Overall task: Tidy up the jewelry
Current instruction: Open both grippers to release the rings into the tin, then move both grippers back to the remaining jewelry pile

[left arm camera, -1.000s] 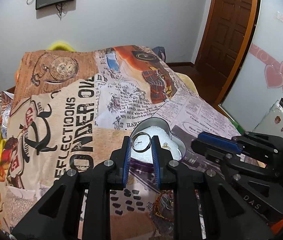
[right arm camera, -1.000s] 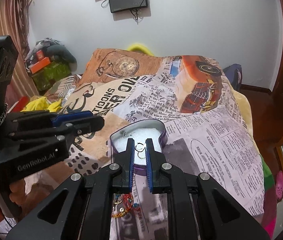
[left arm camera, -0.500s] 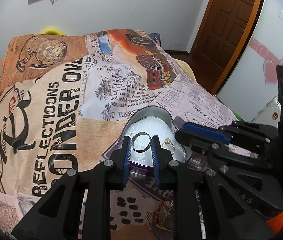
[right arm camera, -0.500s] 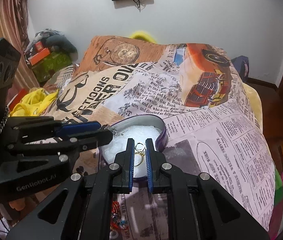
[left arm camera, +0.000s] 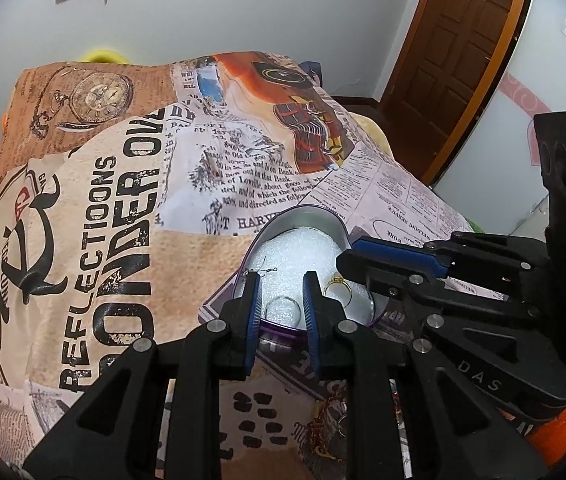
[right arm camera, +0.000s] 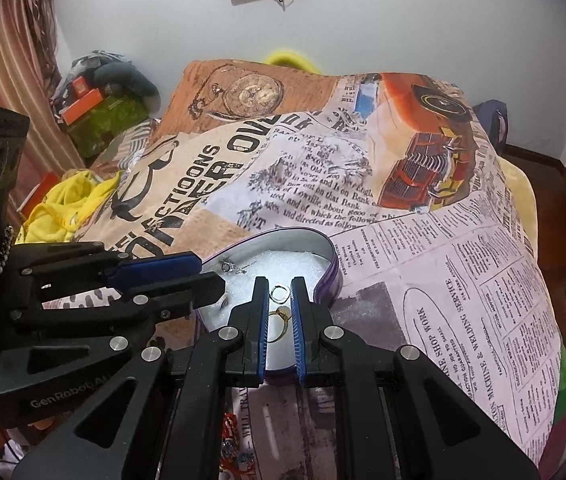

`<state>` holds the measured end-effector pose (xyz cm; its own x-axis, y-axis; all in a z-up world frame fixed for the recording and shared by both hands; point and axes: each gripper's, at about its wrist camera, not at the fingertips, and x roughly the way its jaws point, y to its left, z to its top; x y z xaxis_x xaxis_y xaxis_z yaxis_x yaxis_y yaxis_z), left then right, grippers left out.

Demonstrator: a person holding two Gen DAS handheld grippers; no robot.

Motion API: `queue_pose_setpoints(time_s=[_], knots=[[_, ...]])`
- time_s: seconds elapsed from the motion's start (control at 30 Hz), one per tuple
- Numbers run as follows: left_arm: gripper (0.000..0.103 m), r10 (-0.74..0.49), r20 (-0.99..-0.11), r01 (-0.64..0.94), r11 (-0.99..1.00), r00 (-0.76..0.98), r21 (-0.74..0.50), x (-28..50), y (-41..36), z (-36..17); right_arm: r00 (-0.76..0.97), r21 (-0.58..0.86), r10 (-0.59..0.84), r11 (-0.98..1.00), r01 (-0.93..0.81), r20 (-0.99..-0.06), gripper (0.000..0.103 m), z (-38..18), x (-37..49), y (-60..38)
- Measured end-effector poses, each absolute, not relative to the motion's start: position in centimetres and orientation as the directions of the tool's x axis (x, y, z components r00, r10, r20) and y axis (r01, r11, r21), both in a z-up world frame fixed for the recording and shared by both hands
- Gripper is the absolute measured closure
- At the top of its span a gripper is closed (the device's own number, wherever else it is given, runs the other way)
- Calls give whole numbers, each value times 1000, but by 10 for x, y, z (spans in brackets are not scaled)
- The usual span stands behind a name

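The left claw [left arm camera: 280,280] is closed across a plain silver ring [left arm camera: 282,311], which sits upright between its blue pads with each side against a pad. It hangs over the 6 o'clock edge of a heart-shaped tin [left arm camera: 303,216]. The right claw [right arm camera: 280,282] is almost fully closed and pinches a small hoop [right arm camera: 279,293] at its very tips, above the middle of the same tin. Seen from the left camera, the right claw comes in from 3 o'clock with its tips over the tin's right half. From the right camera, the left claw comes in from 9 o'clock. Directly under the right claw a gold ring [right arm camera: 279,322] with a pale stone lies on the white foam [right arm camera: 295,264] lining the tin. In the left view this ring is at 2 o'clock from the left claw's tips, just beside them. A thin wire earring hook [left arm camera: 261,272] lies on the foam by the tin's wall, at 10 o'clock from the left claw. The tin rests on a bedspread [left arm camera: 131,208] printed with old newspaper, a pocket watch and a red car. At 6 o'clock from the tin, partly hidden under the claws, is a tangle of chains and beads [right arm camera: 231,448]. A yellow cloth [right arm camera: 63,208] lies off the bedspread at 9 o'clock, and a brown door [left arm camera: 463,40] stands at 2 o'clock.
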<state>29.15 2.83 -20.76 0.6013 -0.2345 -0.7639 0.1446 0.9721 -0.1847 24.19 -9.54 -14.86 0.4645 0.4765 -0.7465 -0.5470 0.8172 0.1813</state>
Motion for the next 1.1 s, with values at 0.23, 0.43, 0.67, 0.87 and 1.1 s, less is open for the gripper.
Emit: queue_pose_setpoints(time_s=[0.23,0.43,0.67,0.87,1.1], knots=[[83,-219,-756,129,976,618,-177,283,32,-195,497,157,461,829,-537,-735,79,-136,233,-99],[77,-196,-736,117,980,648,-159,268,34,-177,546,140,453,843,-519,-705,59,-116,219,-107],[74,-159,-708,120,987,688,-105,240,31,-154,594,111,440,854,-507,-673,56,-94,197,-116],[64,-131,-691,127,990,711,-58,216,25,-140,609,97,429,860,-500,-667,56,-89,178,-123],[61,-128,-706,131,990,696,-50,198,21,-142,611,74,404,868,-492,-681,56,-95,162,-127]])
